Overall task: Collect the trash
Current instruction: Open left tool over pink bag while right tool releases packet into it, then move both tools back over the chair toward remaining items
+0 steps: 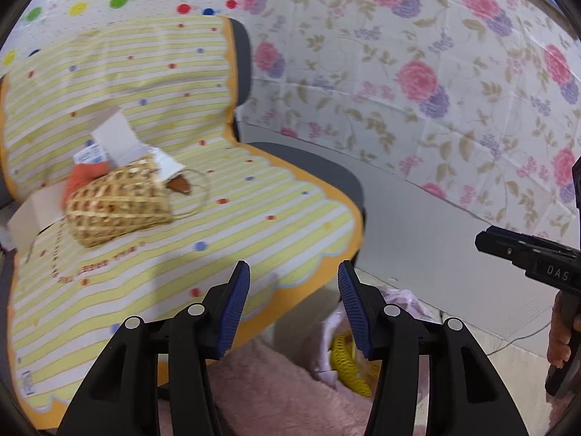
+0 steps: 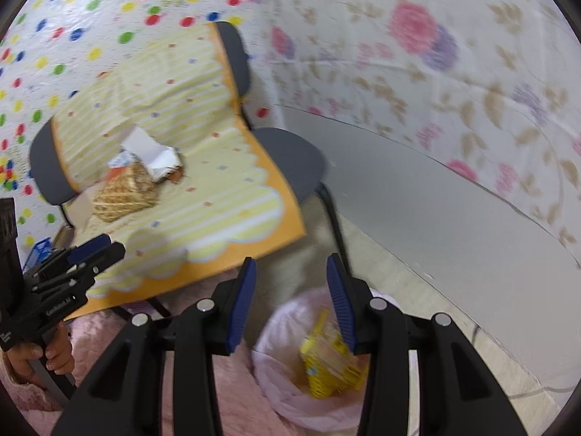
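Lying on its side, one wicker basket; two grippers, left, right, both agape.

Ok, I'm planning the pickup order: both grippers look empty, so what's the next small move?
Probably reach the open left gripper toward the crumpled paper at the wicker basket on the covered chair; the trash bag below already holds yellow packaging.

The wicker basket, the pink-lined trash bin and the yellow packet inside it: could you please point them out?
wicker basket (image 1: pixel 112 210), left wrist view, woven side.
pink-lined trash bin (image 2: pixel 279 330), right wrist view, liner's left rim.
yellow packet (image 2: pixel 319 374), right wrist view, lower face.
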### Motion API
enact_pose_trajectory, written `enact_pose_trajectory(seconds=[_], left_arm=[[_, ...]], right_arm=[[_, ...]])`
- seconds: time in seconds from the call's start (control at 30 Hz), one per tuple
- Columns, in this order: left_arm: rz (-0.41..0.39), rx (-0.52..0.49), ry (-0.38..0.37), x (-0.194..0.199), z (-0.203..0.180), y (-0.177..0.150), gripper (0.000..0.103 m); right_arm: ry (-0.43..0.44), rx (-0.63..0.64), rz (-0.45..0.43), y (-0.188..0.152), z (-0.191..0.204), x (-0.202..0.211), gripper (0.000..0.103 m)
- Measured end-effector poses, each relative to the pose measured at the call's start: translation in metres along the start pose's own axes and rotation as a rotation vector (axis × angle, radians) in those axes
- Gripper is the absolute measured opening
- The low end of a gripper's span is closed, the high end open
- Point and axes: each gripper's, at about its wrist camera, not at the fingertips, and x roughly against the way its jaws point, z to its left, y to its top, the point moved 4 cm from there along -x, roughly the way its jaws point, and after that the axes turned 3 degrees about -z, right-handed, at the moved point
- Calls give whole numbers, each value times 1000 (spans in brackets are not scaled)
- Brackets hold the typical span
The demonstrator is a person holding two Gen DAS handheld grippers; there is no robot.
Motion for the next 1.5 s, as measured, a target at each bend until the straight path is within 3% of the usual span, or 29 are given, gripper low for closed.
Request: enact_pose_trajectory(seconds=[0.1,0.23,0.53,0.73,1.03,1.13,1.23,1.4,1.5], left_arm=[[6,44,57,11,26,-2,52],[-7,95,139,27,60,-4,58],[-24,197,344,54,133,-9,58],[-43,252,421,68,173,-14,59],[-70,349,517,72,241,-11,62],[-79,352,546,72,256,-10,73],[-79,360,562,69,273,-11,73],[-56,366,575,54,298,-13,73],[-48,344,584,42,314,-9,73]], right_arm=[[57,37,-7,11,23,-10,40],[129,94,-4,21,59,-27,52],[263,221,11,47,131,-71,53],[314,265,23,55,164,-93,54],[348,356,10,74,218,-111,70],[339,375,-14,80,232,-117,70],[344,387,-9,78,241,-129,70],[373,366,47,75,246,-163,46],[387,345,76,79,248,-183,46]])
